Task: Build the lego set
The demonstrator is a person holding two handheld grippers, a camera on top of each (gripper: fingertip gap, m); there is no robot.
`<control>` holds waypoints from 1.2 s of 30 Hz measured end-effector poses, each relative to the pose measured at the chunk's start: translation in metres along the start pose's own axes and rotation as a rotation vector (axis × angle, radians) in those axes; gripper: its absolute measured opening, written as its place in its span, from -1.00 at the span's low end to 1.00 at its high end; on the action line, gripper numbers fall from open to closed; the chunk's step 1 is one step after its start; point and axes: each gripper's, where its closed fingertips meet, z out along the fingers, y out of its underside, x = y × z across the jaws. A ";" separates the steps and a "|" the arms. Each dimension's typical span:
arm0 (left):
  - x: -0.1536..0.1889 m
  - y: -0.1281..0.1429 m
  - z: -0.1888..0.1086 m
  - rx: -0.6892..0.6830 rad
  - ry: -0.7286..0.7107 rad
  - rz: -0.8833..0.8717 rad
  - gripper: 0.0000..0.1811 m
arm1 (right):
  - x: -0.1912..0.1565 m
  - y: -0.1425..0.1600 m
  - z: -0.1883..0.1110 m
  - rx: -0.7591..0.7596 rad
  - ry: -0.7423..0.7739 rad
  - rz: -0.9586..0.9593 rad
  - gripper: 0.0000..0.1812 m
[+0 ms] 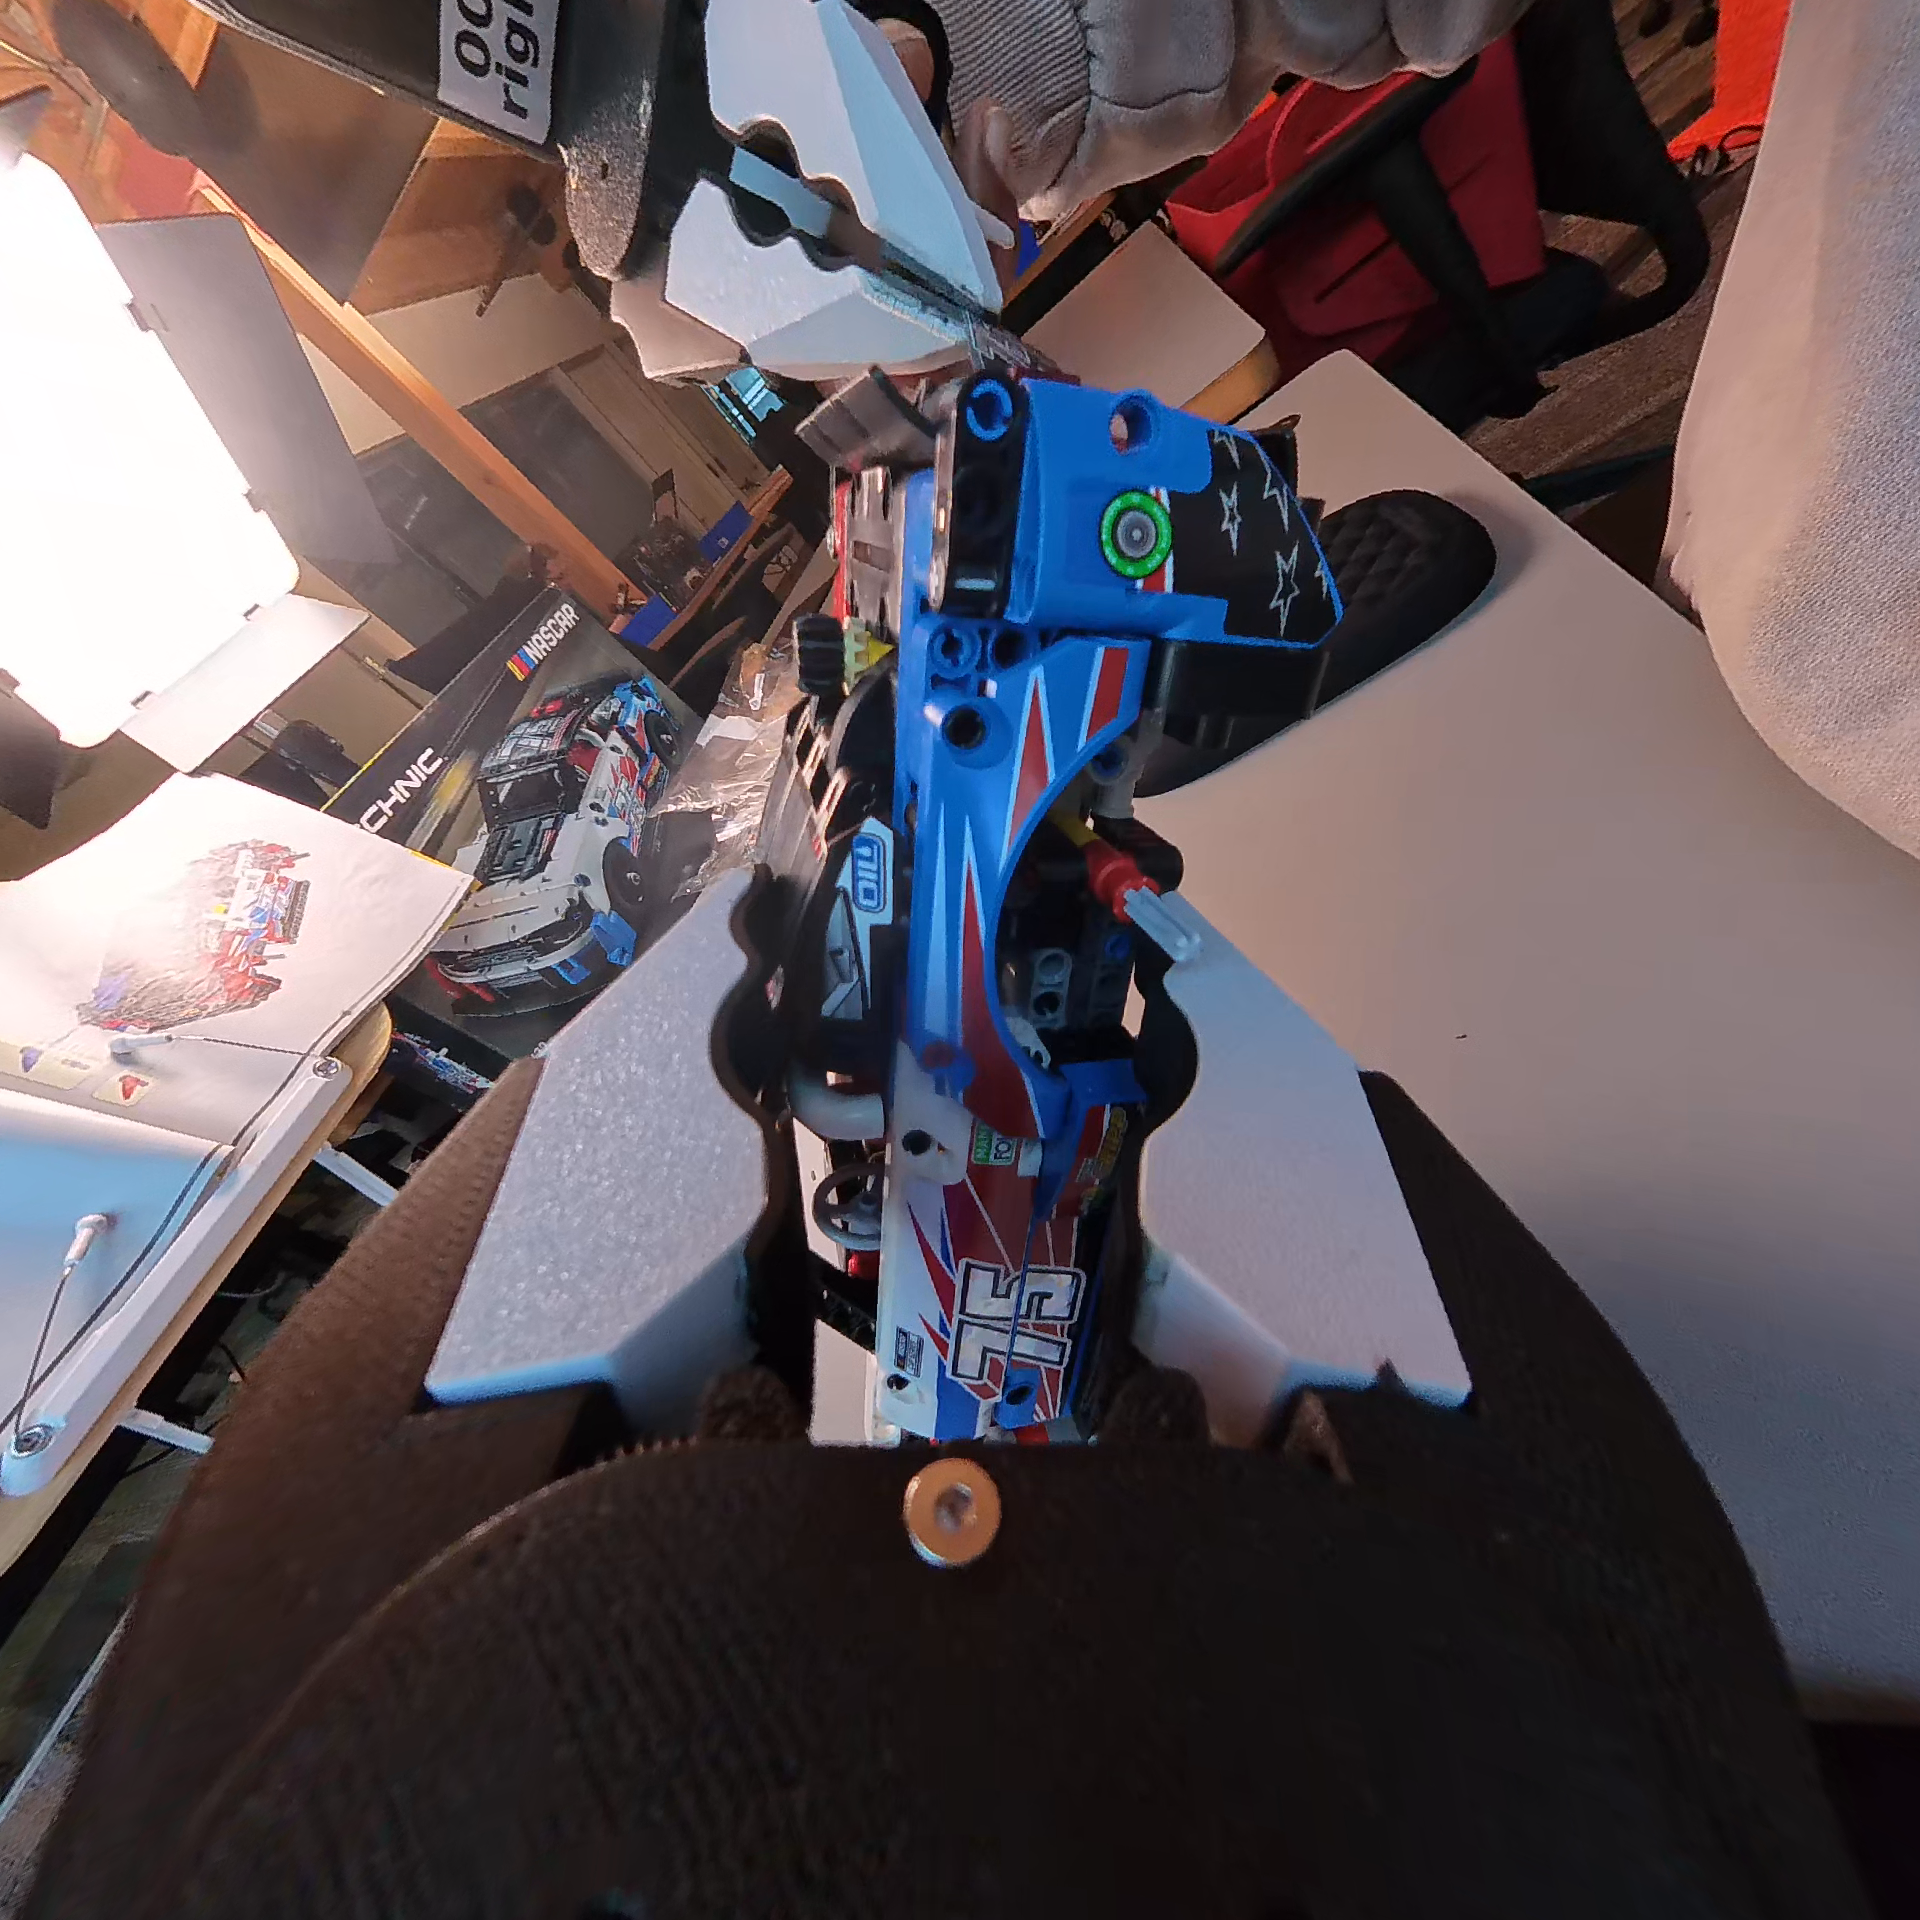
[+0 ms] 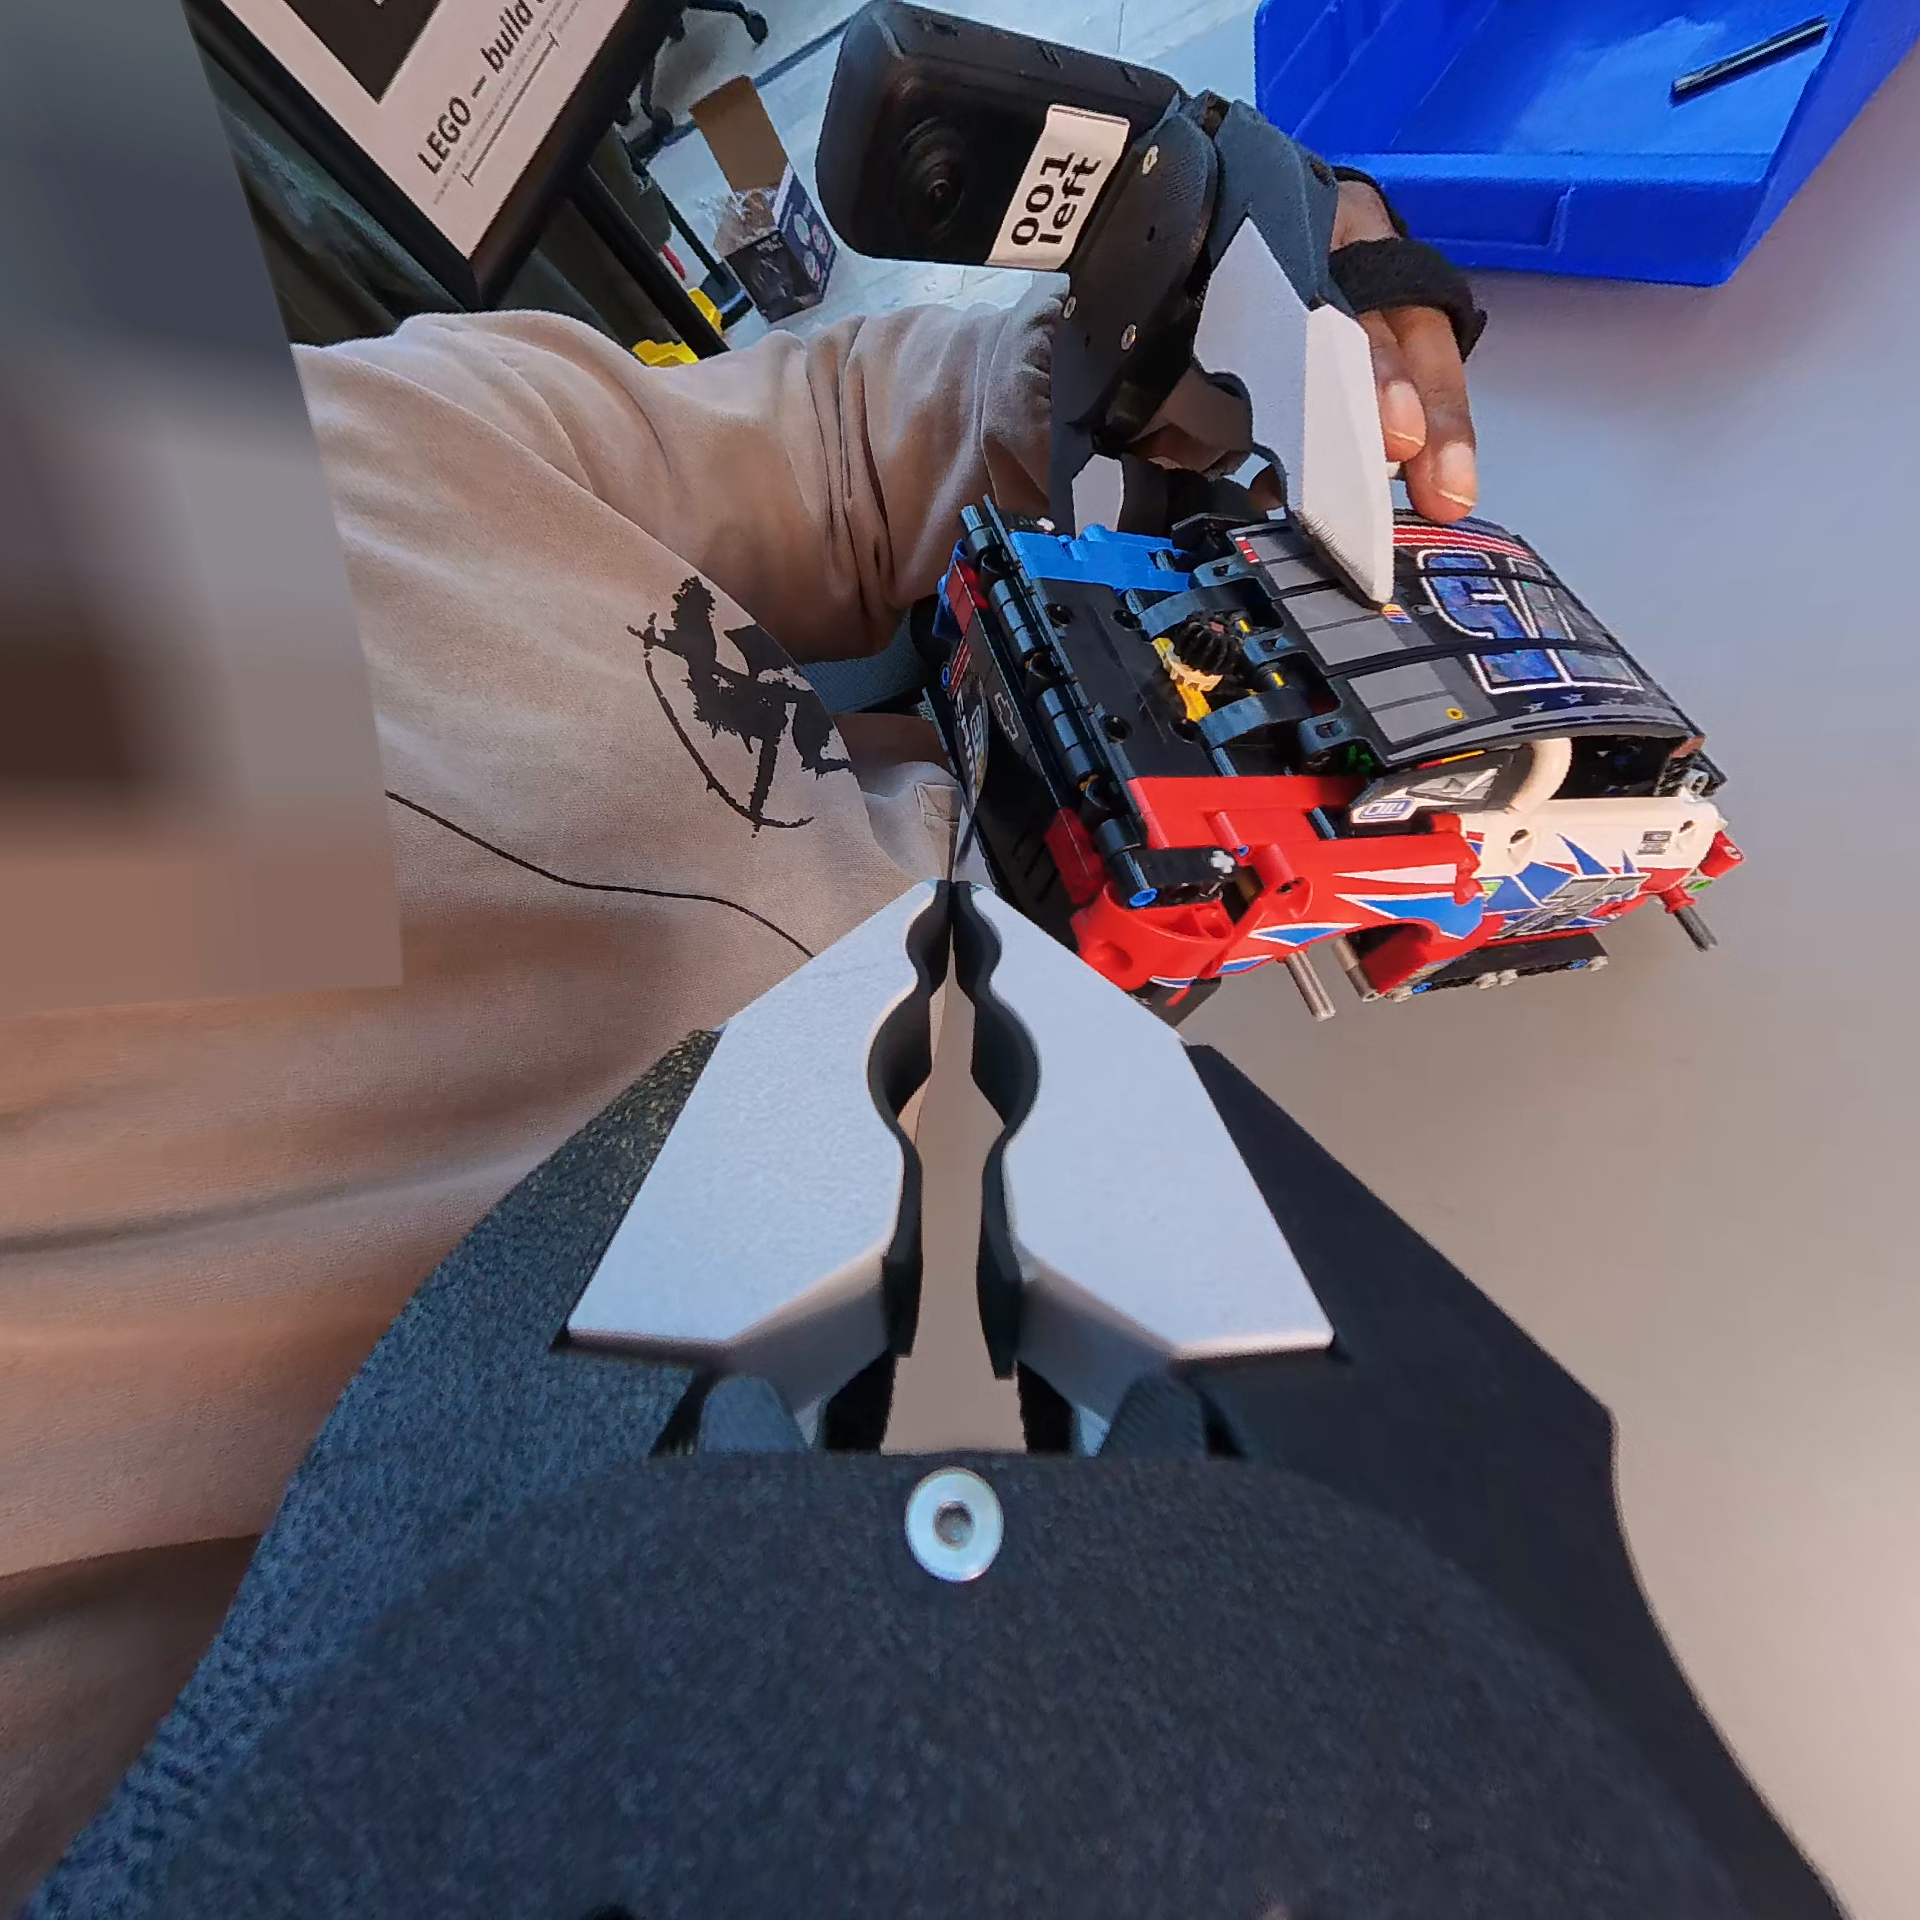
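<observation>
The Lego race car (image 1: 997, 727), blue, red and white with stickers, is clamped across its body by my left gripper (image 1: 961, 925) and held above the white table. In the right wrist view the car (image 2: 1351, 810) shows its black roof and red side, with the left gripper (image 2: 1216, 556) over it. My right gripper (image 2: 951, 899) is shut, its tips at the car's rear corner. A thin flat piece, like a sticker, pokes from the tips. In the left wrist view the right gripper (image 1: 987, 312) touches the car's far end.
The set's box (image 1: 540, 779) and the open instruction booklet (image 1: 208, 935) lie to the left beside a bright lamp panel (image 1: 104, 468). A black tyre (image 1: 1392, 582) lies on the white table (image 1: 1558, 935). A blue bin (image 2: 1558, 135) stands far back. A beige sleeve (image 2: 623, 623) is close on the left. One gripper's finger ends stand about 11 centimetres off the other's.
</observation>
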 end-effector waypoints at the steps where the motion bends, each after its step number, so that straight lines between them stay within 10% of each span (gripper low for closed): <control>1: 0.000 0.000 0.000 0.000 0.000 0.000 -0.25 | 0.000 0.000 0.000 0.000 0.000 0.000 -1.00; 36: 0.001 0.000 0.000 -0.006 0.004 -0.007 -0.25 | -0.001 -0.002 -0.003 -0.016 0.030 -0.042 -1.00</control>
